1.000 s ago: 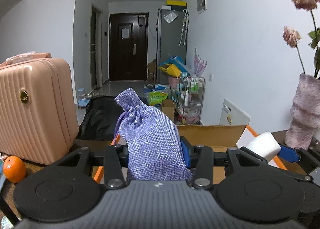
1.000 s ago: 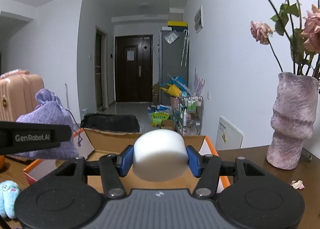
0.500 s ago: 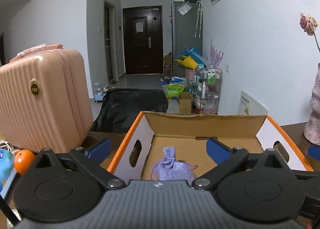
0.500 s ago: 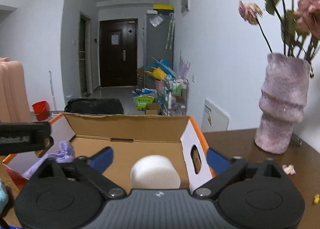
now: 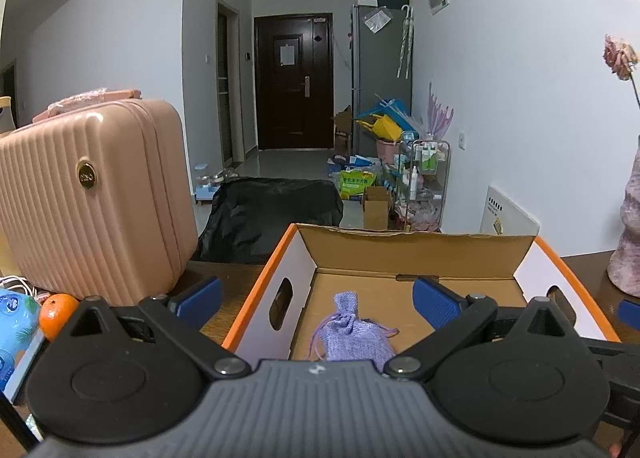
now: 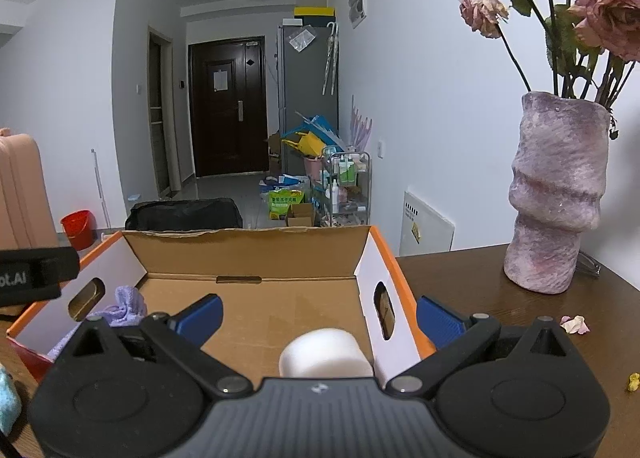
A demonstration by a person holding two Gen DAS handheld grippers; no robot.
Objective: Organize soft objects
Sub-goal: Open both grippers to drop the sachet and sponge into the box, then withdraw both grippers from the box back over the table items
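Note:
An open cardboard box (image 5: 416,254) with orange edges stands on the brown table; it also shows in the right wrist view (image 6: 248,254). A purple drawstring pouch (image 5: 354,340) lies on the box floor at its left; its top shows in the right wrist view (image 6: 128,302). A white foam cylinder (image 6: 324,352) lies on the box floor near the right wall. My left gripper (image 5: 316,300) is open and empty above the box's near left side. My right gripper (image 6: 320,316) is open and empty above the foam cylinder.
A pink suitcase (image 5: 88,202) stands left of the box, with an orange (image 5: 58,316) and a blue toy (image 5: 12,320) in front of it. A purple vase (image 6: 554,194) with dried roses stands on the table at the right. Petals (image 6: 574,324) lie near it.
Both grippers opened. The purple pouch dropped from my left gripper into the box, and the foam cylinder dropped from my right gripper into the box.

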